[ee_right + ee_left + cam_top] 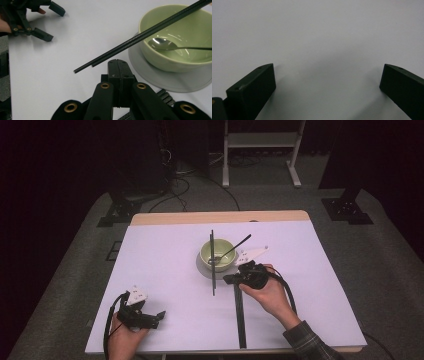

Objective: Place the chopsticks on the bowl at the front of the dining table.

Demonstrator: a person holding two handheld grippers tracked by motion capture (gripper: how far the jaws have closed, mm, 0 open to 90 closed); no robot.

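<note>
Right claw [117, 65]: jaws are pressing flat together with nothing pinched between them, hovering low over the white surface [165, 265], just this side of the bowl's plate.
Left claw [328, 82]: jaws are standing wide apart over bare surface, empty; in the high view it [150, 316] is sitting well back at the near left corner, cradled in the left hand [125, 332].
Chopsticks [140, 37]: the black pair is lying across the rim of the green bowl [175, 58], near ends jutting out past the rim and hanging over the surface, just ahead of and above the right claw's tips.
Long axis: in the high view the chopsticks [212, 262] are running straight away from the person, near to far, over the bowl's left side.
Bowl contents: a metal spoon [162, 45] is resting inside, its handle leaning out over the far right rim; the bowl is sitting on a grey plate [152, 75].
Black strip [240, 312]: lying flat on the surface beneath the right hand [267, 292], reaching to the near edge; what it is, I cannot tell.
Nearer hand: clearly the right one, with the left well apart from the bowl.
What the move is turning on: as I read it, the right claw is needing to spread, then lift slightly to meet the overhanging ends across their length.
</note>
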